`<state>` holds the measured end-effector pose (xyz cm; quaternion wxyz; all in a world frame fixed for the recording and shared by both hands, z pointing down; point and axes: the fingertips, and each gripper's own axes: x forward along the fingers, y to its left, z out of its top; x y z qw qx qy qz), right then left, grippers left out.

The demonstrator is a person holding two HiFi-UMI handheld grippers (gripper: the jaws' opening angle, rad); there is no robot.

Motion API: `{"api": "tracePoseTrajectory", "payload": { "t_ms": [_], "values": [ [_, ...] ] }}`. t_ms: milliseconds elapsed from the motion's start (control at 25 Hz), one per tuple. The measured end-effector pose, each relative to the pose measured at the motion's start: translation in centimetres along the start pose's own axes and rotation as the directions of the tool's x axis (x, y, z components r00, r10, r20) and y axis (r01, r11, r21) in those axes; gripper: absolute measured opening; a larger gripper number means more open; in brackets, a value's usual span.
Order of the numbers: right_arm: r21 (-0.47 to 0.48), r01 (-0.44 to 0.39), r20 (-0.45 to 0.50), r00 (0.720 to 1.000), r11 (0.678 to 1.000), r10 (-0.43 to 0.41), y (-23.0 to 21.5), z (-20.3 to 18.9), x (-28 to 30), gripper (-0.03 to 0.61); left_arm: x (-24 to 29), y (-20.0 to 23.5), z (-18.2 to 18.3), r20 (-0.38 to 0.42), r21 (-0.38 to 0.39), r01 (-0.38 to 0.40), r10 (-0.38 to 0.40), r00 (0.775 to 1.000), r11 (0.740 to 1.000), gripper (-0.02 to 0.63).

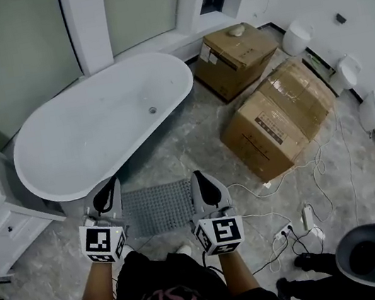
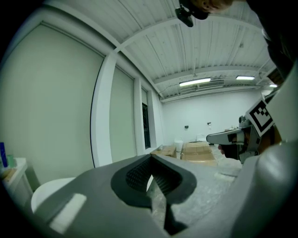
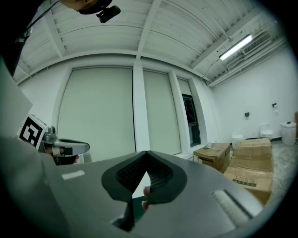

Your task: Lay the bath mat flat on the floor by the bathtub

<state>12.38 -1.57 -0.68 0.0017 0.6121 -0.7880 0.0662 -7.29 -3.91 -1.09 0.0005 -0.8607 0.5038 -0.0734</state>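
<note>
— Dark ribbed pads sit closest to each lens. What are they doing?

— Both are clenched. On my left claw the pad tips meet, and only pale marbled floor shows through the slit below them. My right claw is pinched tight the same way. A small pinkish patch shows low in its slit, and I cannot tell what that is. Neither claw grasps anything I can see.

— And the mat?

— From the head view the grey studded rectangular bath mat shows between my two claws and below them, its side edges running out of sight under each one. It looks to lie flat on the grey marbled floor, far edge just beside the near side of the white oval bathtub, near edge close to my white shoe.

— What else is about?

— A white drawer cabinet stands left of the tub. To the right, a large taped cardboard box sits near the mat, with a smaller cardboard box behind it. White cables trail across the floor beside my right claw.
</note>
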Motion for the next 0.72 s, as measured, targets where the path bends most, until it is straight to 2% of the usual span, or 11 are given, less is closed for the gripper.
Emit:
{"api": "tracePoseTrajectory", "payload": {
  "t_ms": [240, 720],
  "values": [
    [-0.015, -0.035, -0.008, 0.999, 0.999, 0.035, 0.2, -0.3, -0.9, 0.023, -0.4, -2.1, -0.8, -0.025, 0.004, 0.011, -0.01, 1.0, 1.0, 0.0],
    [-0.011, -0.026, -0.011, 1.0, 1.0, 0.025, -0.3, -1.1, -3.1, 0.023, -0.8, -4.8, -1.2, -0.033, 0.012, 0.058, -0.058, 0.998, 0.998, 0.0]
  ]
}}
